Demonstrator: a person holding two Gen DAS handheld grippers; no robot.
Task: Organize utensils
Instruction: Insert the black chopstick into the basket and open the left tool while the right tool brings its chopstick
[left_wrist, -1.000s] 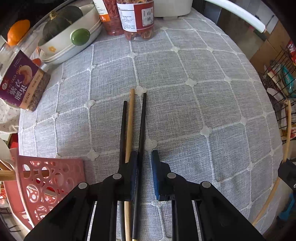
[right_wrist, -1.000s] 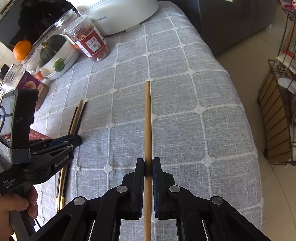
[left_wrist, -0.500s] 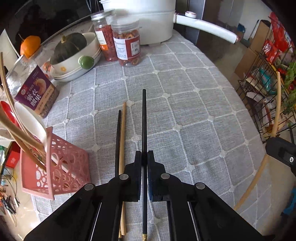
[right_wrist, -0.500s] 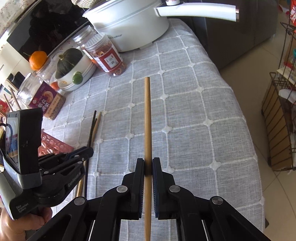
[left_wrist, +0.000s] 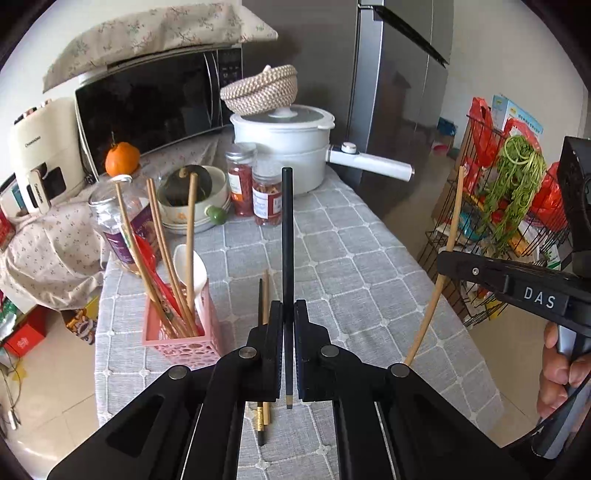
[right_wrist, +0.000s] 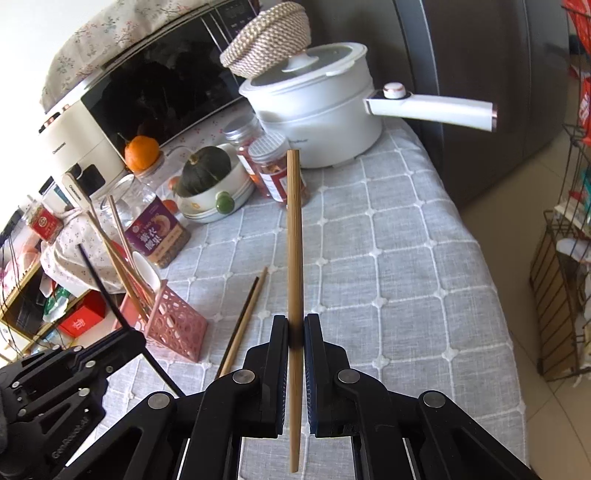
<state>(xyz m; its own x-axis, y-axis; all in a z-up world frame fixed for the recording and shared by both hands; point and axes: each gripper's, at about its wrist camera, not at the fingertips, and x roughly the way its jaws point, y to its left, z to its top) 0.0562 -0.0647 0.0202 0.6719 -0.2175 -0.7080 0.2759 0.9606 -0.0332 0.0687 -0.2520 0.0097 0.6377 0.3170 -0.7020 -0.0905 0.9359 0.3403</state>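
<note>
My left gripper (left_wrist: 288, 314) is shut on a black chopstick (left_wrist: 287, 236) and holds it well above the table. My right gripper (right_wrist: 296, 326) is shut on a wooden chopstick (right_wrist: 294, 236), also lifted; that stick shows at the right of the left wrist view (left_wrist: 445, 251). A pink lattice utensil basket (left_wrist: 177, 338) stands at the table's left edge with several wooden chopsticks, a white spoon (left_wrist: 192, 269) and a red utensil upright in it. One black and one wooden chopstick (right_wrist: 242, 321) lie side by side on the grey cloth beside the basket.
At the back stand a white pot with a long handle (left_wrist: 295, 147), two red-labelled jars (left_wrist: 267, 195), a bowl holding a dark squash (right_wrist: 210, 184), a purple-labelled jar (right_wrist: 155, 236) and a microwave (left_wrist: 147, 103). A wire rack (left_wrist: 491, 206) stands off the table's right side.
Both grippers have risen and tilted up from the table. The left gripper closed on the black chopstick and lifted it; the right carried its wooden chopstick upward.
</note>
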